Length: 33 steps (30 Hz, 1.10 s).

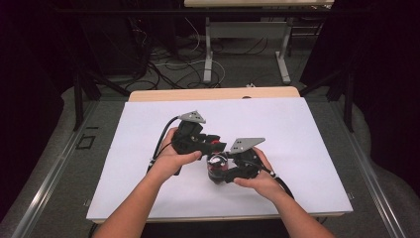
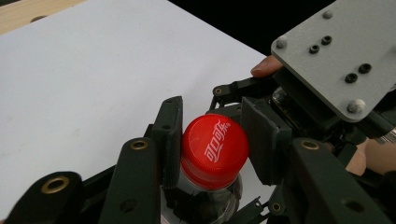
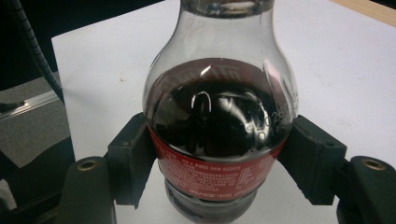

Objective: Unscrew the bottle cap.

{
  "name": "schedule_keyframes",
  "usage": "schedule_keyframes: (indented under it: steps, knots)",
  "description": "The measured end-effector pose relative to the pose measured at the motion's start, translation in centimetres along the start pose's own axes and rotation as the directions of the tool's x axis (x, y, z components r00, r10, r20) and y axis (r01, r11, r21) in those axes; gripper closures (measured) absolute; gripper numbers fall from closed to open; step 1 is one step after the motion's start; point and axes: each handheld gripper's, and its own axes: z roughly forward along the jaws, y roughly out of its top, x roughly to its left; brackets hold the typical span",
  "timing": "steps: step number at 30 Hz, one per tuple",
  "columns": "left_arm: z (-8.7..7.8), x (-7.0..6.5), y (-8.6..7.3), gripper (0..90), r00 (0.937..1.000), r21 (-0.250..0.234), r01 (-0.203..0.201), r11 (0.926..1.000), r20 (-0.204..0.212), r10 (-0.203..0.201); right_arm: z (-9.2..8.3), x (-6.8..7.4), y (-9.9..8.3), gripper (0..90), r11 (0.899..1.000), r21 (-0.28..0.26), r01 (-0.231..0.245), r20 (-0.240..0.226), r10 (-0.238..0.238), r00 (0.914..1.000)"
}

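Both of my grippers squeeze one cola bottle (image 3: 219, 135): my right gripper (image 3: 219, 163) hugs its dark belly, my left gripper (image 2: 212, 149) pinches its red cap (image 2: 215, 150) from above.

Bottles: one cola bottle (image 3: 219, 135)
Caps: one red cap (image 2: 214, 150)
Hand-held grippers: two, left hand-held gripper (image 2: 212, 144) and right hand-held gripper (image 3: 219, 158)
Counters: one counter (image 1: 277, 124)

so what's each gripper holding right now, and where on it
Both hold the cola bottle: the left gripper clamps its red cap, the right gripper clamps its body at the red label.
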Motion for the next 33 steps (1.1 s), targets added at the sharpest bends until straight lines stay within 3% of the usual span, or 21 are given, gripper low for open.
schedule_keyframes:
  steps: [4,5,6,7,8,9,10,11,13,15,16,17,19,20,22,24,27,30,33]
  knots:
    - [0.2,-0.4,0.0,60.6,0.9983,-0.009,0.031,0.9995,-0.049,-0.032,0.1,0.0,0.0,31.2,1.000,-0.002,-0.003,0.021,0.003,0.9998]
    - [0.3,-0.9,0.1,60.6,0.9915,-0.006,0.067,0.9977,-0.112,-0.067,0.1,0.0,0.0,31.2,1.000,-0.003,0.002,0.035,-0.002,0.9994]
    - [0.3,-0.9,0.1,60.6,0.9915,-0.006,0.067,0.9977,-0.112,-0.067,0.1,0.1,0.0,31.2,1.000,0.009,-0.005,0.050,0.005,0.9987]
    - [0.6,-1.6,0.1,60.7,0.9763,-0.002,0.103,0.9946,-0.191,-0.102,0.2,0.1,0.0,31.2,1.000,0.010,-0.007,0.067,0.006,0.9977]
    - [0.6,-1.6,0.1,60.7,0.9763,-0.002,0.103,0.9946,-0.191,-0.102,0.1,0.2,0.0,31.2,1.000,0.029,-0.009,0.066,0.007,0.9978]
    - [0.7,-2.2,0.1,60.7,0.9582,-0.018,0.132,0.9910,-0.254,-0.133,0.2,0.3,-0.1,31.2,1.000,0.022,-0.011,0.080,0.010,0.9968]
    - [0.8,-2.5,0.1,60.7,0.9498,-0.018,0.147,0.9890,-0.277,-0.146,0.3,0.3,-0.1,31.2,1.000,0.021,-0.014,0.080,0.013,0.9967]
    - [0.8,-2.5,0.1,60.7,0.9498,-0.018,0.147,0.9890,-0.277,-0.146,0.3,0.3,-0.1,31.1,1.000,0.020,-0.017,0.077,0.015,0.9969]
    - [0.9,-2.8,0.1,60.5,0.9430,-0.024,0.161,0.9866,-0.291,-0.161,0.2,0.3,-0.1,31.1,1.000,0.019,-0.023,0.076,0.021,0.9969]
    - [0.9,-2.8,0.2,59.7,0.9468,-0.023,0.157,0.9874,-0.281,-0.157,0.2,0.2,-0.1,31.2,1.000,0.016,-0.011,0.072,0.010,0.9974]
    - [0.8,-2.5,0.2,57.5,0.9591,-0.024,0.110,0.9936,-0.260,-0.113,0.1,0.2,0.0,31.1,0.999,0.031,-0.021,0.062,0.019,0.9979]
    - [0.8,-2.5,0.2,53.1,0.9591,-0.024,0.110,0.9936,-0.260,-0.113,0.1,0.2,-0.1,31.1,1.000,0.014,-0.021,0.065,0.020,0.9977]
    - [0.5,-2.1,0.4,48.8,0.9717,-0.043,0.067,0.9968,-0.224,-0.075,0.1,0.1,-0.1,31.1,1.000,0.005,-0.024,0.055,0.024,0.9982]
    - [0.2,-1.7,0.5,48.8,0.9775,-0.046,0.052,0.9976,-0.202,-0.060,0.1,0.1,-0.1,31.1,1.000,0.005,-0.024,0.055,0.024,0.9982]
    - [-0.1,-1.3,0.6,45.3,0.9884,-0.031,0.068,0.9972,-0.134,-0.071,0.0,0.0,-0.1,31.0,1.000,0.004,-0.025,0.036,0.025,0.9990]
    - [-0.4,-0.9,0.6,44.1,0.9958,-0.026,0.061,0.9978,-0.068,-0.062,0.0,0.0,0.0,31.0,1.000,0.000,-0.019,0.022,0.019,0.9996]
    - [-0.7,-0.4,0.5,44.2,0.9996,-0.014,-0.001,0.9999,-0.027,0.000,0.0,0.1,0.0,31.0,1.000,-0.003,-0.022,0.005,0.022,0.9998]
    - [-0.6,0.0,0.5,47.2,0.9983,0.006,-0.055,0.9984,0.019,0.055,0.0,0.2,0.0,30.9,1.000,0.002,-0.008,-0.015,0.008,0.9999]
    - [-0.4,0.5,0.4,50.3,0.9969,0.027,-0.064,0.9976,0.049,0.062,0.0,0.3,0.1,30.9,1.000,0.005,-0.003,-0.018,0.003,0.9998]
